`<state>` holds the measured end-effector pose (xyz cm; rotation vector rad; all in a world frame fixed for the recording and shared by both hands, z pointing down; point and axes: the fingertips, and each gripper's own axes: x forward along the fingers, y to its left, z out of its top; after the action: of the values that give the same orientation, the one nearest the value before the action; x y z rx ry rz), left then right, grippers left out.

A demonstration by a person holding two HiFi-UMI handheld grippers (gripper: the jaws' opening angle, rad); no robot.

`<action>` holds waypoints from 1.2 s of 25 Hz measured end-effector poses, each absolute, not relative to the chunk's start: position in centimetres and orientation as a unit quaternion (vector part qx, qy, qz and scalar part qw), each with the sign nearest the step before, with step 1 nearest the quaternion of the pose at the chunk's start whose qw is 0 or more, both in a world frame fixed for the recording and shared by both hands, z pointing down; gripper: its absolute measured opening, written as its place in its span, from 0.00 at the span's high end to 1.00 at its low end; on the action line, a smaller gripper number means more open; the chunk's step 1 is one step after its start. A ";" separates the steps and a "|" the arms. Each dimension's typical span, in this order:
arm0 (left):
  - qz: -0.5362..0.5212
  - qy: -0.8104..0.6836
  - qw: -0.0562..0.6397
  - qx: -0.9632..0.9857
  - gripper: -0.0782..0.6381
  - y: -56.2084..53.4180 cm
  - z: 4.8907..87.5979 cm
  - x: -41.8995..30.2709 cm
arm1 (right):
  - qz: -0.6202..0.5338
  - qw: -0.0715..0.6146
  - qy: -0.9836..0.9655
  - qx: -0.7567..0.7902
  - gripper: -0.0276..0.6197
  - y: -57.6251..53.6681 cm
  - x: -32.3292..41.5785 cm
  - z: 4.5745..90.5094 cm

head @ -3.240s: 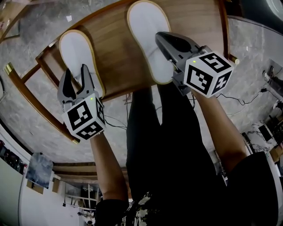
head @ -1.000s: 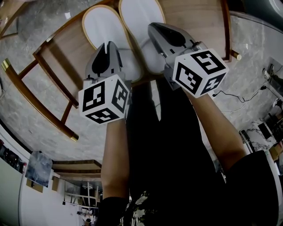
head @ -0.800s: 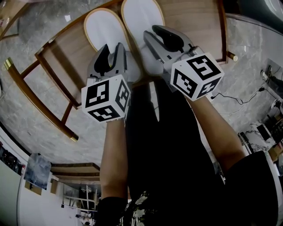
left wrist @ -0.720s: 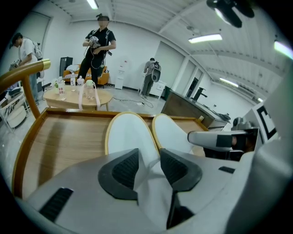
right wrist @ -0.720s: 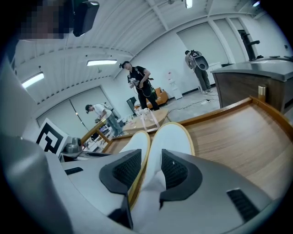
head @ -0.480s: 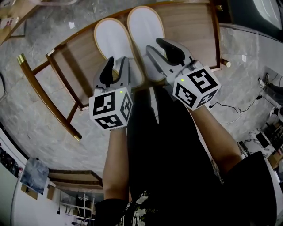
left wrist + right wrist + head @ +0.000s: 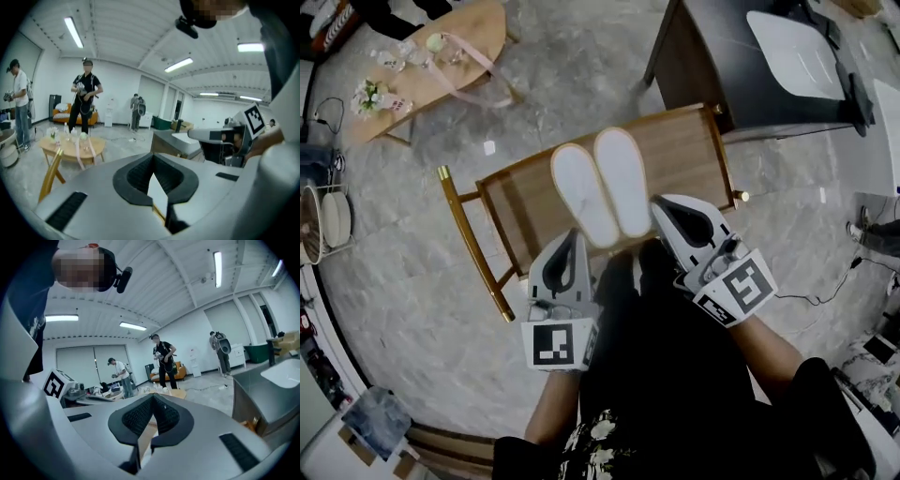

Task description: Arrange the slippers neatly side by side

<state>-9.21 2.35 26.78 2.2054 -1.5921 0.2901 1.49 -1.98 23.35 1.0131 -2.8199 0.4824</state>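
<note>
Two white slippers with tan rims, the left slipper and the right slipper, lie soles up, side by side and touching, on the wooden chair seat. My left gripper hangs just short of the left slipper's near end. Its jaws are closing and the pads meet with nothing between them. My right gripper is to the right of the right slipper's heel, clear of it, its jaws also closing onto nothing. In both gripper views the left gripper and the right gripper point out into the room.
An oval wooden table with small items stands at the far left. A dark cabinet sits behind the chair. A fan is at the left edge, and cables lie on the floor at right. Several people stand across the room.
Both grippers let go of the slippers' near ends, opened, drew back toward me and shut. The head view has pulled far back. The slippers stay side by side.
</note>
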 end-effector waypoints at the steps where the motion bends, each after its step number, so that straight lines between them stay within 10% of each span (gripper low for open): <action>1: 0.089 -0.577 0.173 0.793 0.89 2.2 23.9 -9.4 | 0.138 0.044 -0.932 0.332 0.96 -1.5 1.5 21.3; 12: 0.025 -0.670 -0.062 0.740 0.89 2.3 6.3 -13.7 | -0.072 0.006 -0.916 0.395 0.96 -2.3 3.8 8.0; 30: 0.043 -0.684 -0.065 0.725 0.89 -0.2 5.2 -12.0 | -0.067 -0.004 -0.917 0.393 0.96 -4.8 5.6 6.4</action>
<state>-11.99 -0.18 5.21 2.3761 -2.2433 0.1397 5.57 -4.81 6.43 1.2379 -2.8882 -0.2122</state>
